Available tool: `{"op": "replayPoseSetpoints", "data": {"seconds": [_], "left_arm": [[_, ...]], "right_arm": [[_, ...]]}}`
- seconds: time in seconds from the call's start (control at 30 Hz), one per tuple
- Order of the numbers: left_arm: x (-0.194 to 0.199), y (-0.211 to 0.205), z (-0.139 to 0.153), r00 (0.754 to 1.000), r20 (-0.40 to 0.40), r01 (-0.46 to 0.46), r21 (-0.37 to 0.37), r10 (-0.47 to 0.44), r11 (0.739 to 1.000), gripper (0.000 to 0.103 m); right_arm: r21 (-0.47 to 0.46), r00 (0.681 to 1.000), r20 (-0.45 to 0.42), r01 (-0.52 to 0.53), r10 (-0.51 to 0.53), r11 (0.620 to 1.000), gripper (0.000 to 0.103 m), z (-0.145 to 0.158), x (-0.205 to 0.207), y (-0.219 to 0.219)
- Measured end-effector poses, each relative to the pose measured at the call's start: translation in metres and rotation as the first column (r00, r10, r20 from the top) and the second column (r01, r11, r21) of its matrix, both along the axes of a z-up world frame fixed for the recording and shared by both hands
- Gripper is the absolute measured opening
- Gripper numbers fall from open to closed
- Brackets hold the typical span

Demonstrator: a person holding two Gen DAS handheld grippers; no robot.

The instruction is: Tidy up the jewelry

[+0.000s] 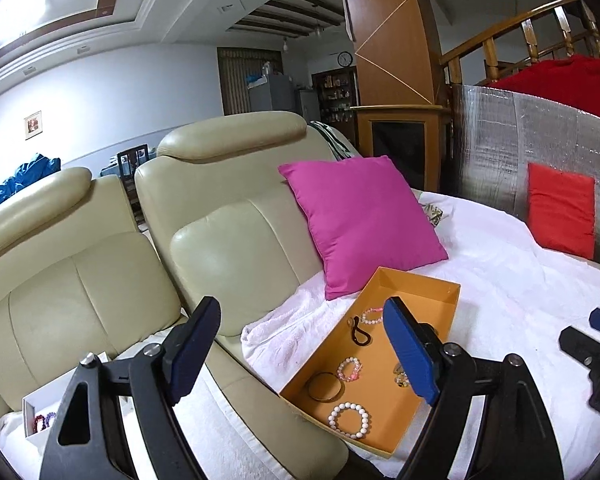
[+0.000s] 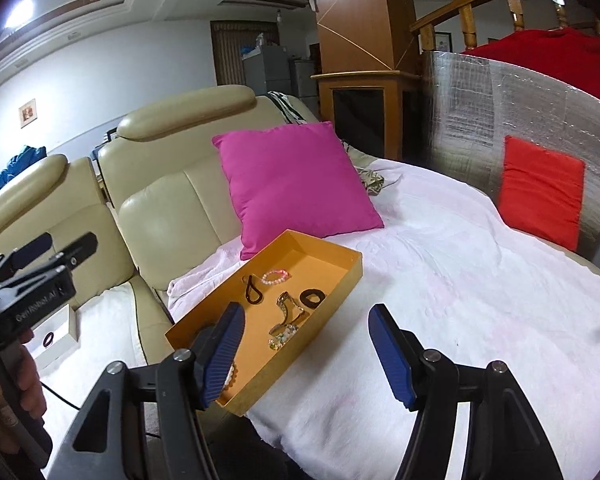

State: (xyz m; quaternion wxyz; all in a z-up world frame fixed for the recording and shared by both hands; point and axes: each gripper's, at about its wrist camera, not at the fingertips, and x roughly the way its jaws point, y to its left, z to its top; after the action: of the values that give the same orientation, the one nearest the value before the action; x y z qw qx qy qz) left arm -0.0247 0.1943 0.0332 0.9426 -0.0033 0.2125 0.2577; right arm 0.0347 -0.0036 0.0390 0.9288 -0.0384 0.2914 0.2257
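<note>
Jewelry sits loose in the orange box [image 1: 448, 292] on the white towel [image 2: 480, 280] over the sofa [image 1: 228, 216], just in front of the pink cushion [image 2: 296, 180]. Off to my left lies a small white box [image 2: 70, 326] with a dark ring in it — probably where pieces get sorted to.

Next step, I judge: pick one piece from the orange box. Best to come down from above, jaws straddling one item only, and pinch a rim, not a tangle. The white bead bracelet [image 1: 349, 421] at the near end is round, separate, easiest. The dark bangle [image 1: 326, 386] is thin and may slip. The pink bead bracelet [image 1: 350, 369] lies close beside it — don't catch both.

My left gripper [image 1: 302, 356]: jaws spread wide, nothing between them, touching nothing, raised over the sofa edge. My right gripper [image 2: 308, 354]: also spread, empty, above the box's near corner.
</note>
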Motion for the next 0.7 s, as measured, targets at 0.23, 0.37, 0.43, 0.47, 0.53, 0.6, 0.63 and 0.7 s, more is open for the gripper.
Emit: {"op": "replayPoseSetpoints", "data": {"seconds": [0.23,0.37,0.43,0.47,0.53,0.6,0.63,0.7], "left_arm": [[-0.014,-0.003,0.002,1.0,0.01,-0.014,0.015,0.014,1.0,0.084],[-0.022,-0.002,0.003,1.0,0.024,-0.011,0.05,0.009,0.999,0.084],[-0.027,0.0,0.004,0.999,0.039,-0.021,0.043,0.02,0.999,0.084],[-0.029,0.002,0.005,0.999,0.049,-0.023,0.031,0.021,0.999,0.084],[-0.034,0.007,0.006,0.997,0.071,-0.025,0.007,0.024,1.0,0.084],[-0.038,0.01,0.007,0.996,0.084,-0.043,0.009,0.042,0.999,0.084],[-0.039,0.011,0.007,0.995,0.086,-0.054,0.018,0.052,0.998,0.084],[-0.04,0.013,0.007,0.994,0.086,-0.066,0.033,0.063,0.997,0.084]], "right_arm": [[0.012,1.0,0.021,-0.016,0.016,1.0,0.068,-0.001,-0.023,0.016],[0.015,0.999,0.042,-0.002,0.001,1.0,0.068,0.0,-0.031,0.022],[0.016,0.999,0.044,-0.005,0.004,1.0,0.068,0.0,-0.033,0.024],[0.011,0.999,0.046,-0.006,0.006,1.0,0.068,0.0,-0.035,0.026],[0.011,0.999,0.052,-0.008,0.007,1.0,0.068,0.0,-0.039,0.029],[0.015,0.998,0.062,-0.013,0.012,1.0,0.068,0.001,-0.043,0.032],[0.013,0.998,0.066,-0.016,0.015,1.0,0.068,0.002,-0.045,0.034],[0.014,0.997,0.07,-0.018,0.017,1.0,0.068,0.002,-0.049,0.037]]}}
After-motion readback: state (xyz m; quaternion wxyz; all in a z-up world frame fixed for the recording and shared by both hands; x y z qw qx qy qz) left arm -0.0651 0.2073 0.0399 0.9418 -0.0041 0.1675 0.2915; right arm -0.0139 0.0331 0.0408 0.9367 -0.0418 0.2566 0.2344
